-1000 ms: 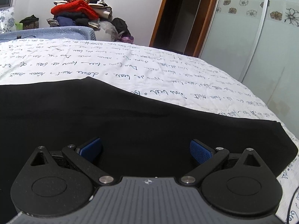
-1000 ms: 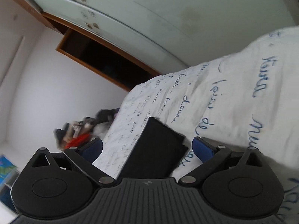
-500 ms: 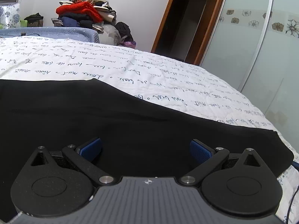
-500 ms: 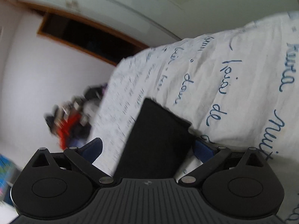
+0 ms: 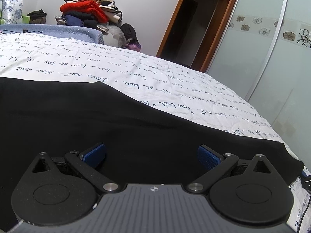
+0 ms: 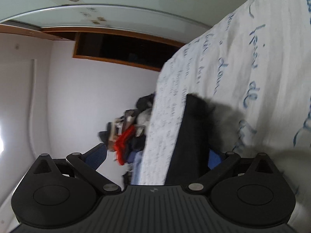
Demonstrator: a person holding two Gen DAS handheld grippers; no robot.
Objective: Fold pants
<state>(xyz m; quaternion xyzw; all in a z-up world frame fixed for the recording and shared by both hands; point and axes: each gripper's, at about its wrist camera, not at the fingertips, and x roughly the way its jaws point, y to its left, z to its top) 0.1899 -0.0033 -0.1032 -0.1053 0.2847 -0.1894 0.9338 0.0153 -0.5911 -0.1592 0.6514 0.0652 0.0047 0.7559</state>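
Observation:
The black pants (image 5: 120, 128) lie flat across the white bedspread with blue script (image 5: 136, 81). My left gripper (image 5: 151, 155) is open, low over the near edge of the pants, its blue pads spread wide with black cloth between them. In the right wrist view the camera is rolled sideways and blurred. My right gripper (image 6: 157, 155) is open, and the end of the pants (image 6: 190, 136) lies between its pads, close to the right pad (image 6: 213, 158).
A pile of clothes with a red sweater (image 5: 83, 9) stands behind the bed. A wooden door frame (image 5: 171, 21) and a frosted wardrobe door with flower prints (image 5: 268, 38) are on the right. A cable (image 5: 306, 182) lies at the bed's right edge.
The left gripper has dropped slightly lower over the pants. The right gripper has rolled sharply and moved in on the end of the pants, which now fills more of the gap.

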